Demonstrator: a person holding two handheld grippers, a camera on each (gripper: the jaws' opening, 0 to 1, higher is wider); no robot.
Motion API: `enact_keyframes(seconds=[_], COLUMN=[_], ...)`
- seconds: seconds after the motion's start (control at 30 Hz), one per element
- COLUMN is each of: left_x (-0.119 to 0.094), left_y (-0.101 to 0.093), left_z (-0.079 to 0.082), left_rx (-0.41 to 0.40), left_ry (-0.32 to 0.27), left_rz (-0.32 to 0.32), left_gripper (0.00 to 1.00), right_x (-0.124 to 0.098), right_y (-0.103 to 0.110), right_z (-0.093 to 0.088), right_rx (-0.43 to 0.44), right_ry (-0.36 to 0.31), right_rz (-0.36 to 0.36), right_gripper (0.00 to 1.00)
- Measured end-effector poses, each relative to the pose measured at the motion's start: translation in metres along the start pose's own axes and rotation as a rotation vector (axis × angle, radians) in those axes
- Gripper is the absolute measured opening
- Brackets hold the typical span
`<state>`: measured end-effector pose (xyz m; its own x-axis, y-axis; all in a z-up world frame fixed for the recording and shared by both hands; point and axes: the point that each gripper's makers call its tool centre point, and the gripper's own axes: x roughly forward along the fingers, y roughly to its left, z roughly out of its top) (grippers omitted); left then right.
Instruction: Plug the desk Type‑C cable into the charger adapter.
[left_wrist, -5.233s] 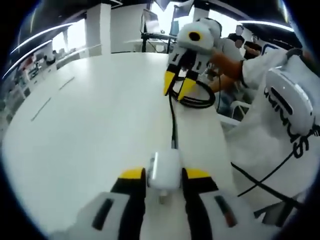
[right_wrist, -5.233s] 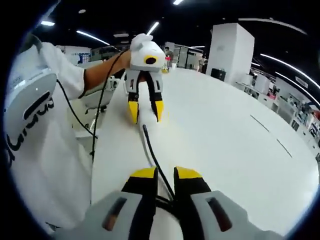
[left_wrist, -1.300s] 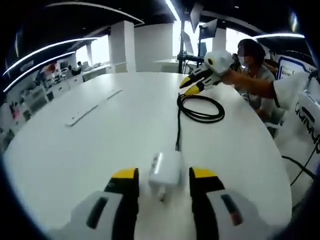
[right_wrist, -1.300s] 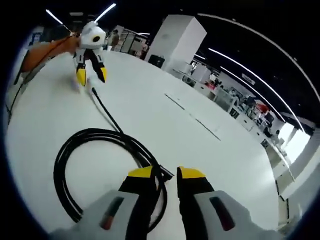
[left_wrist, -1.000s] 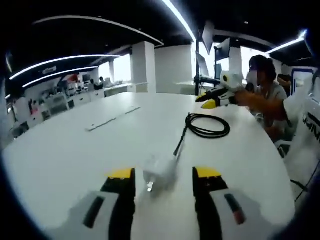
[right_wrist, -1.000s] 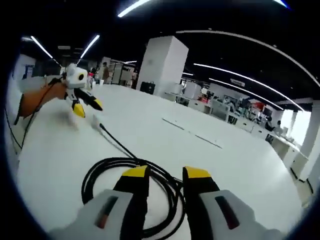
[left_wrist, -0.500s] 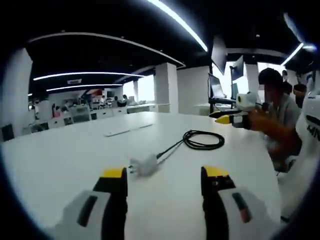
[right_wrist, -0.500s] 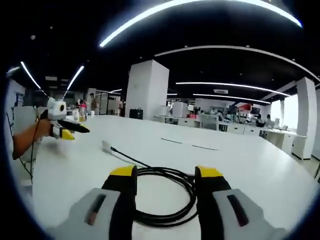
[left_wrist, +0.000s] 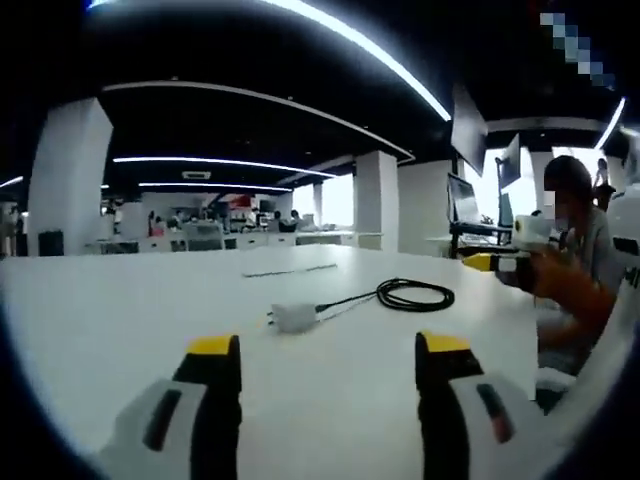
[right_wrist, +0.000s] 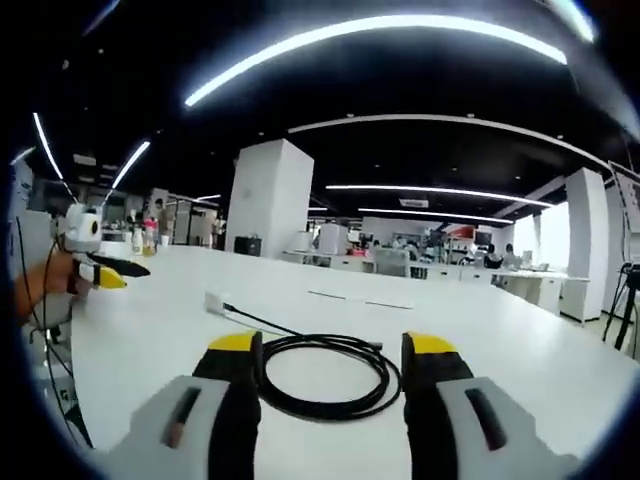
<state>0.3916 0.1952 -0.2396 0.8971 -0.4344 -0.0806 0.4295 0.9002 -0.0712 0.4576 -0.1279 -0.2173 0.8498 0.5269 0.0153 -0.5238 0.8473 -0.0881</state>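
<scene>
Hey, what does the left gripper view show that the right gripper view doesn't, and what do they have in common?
The left gripper view shows the left gripper open over the white table, the charger adapter with its prongs toward the camera, and monitors on a stand at the right. The right gripper view shows the right gripper open, with the coil of the black cable lying close between its jaws. Both show the adapter with the cable running into it, the coil, the table, and the other gripper held off to one side.

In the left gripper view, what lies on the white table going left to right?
White charger adapter → straight black cable run → coiled black cable → the other hand-held gripper, held over the table edge.
</scene>
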Motion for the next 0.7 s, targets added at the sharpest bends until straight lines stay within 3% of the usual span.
enact_keyframes(seconds=[0.07, 0.1, 0.23, 0.27, 0.37, 0.7], left_x=[-0.002, -0.006, -0.011, -0.018, -0.022, -0.022], left_y=[-0.001, 0.000, -0.003, -0.004, 0.000, -0.003], left_z=[-0.003, -0.002, 0.001, 0.010, 0.017, 0.015], left_rx=[0.005, 0.020, 0.037, 0.033, 0.041, 0.027], left_ry=[0.014, 0.009, -0.002, -0.069, -0.113, -0.103], left_rz=[0.005, 0.037, 0.057, 0.083, 0.125, 0.157], left_gripper=[0.79, 0.81, 0.81, 0.81, 0.82, 0.92], right_x=[-0.001, -0.005, -0.009, -0.015, -0.020, -0.029], right_y=[0.000, -0.001, -0.001, 0.002, 0.006, 0.015], right_z=[-0.001, -0.002, -0.005, -0.008, -0.005, -0.004], right_rx=[0.004, 0.017, 0.043, 0.055, 0.051, 0.051], right_ry=[0.000, -0.014, -0.010, -0.002, -0.006, -0.003], right_rz=[-0.004, -0.025, -0.037, -0.048, -0.048, -0.065], right_gripper=[0.59, 0.60, 0.67, 0.69, 0.72, 0.82])
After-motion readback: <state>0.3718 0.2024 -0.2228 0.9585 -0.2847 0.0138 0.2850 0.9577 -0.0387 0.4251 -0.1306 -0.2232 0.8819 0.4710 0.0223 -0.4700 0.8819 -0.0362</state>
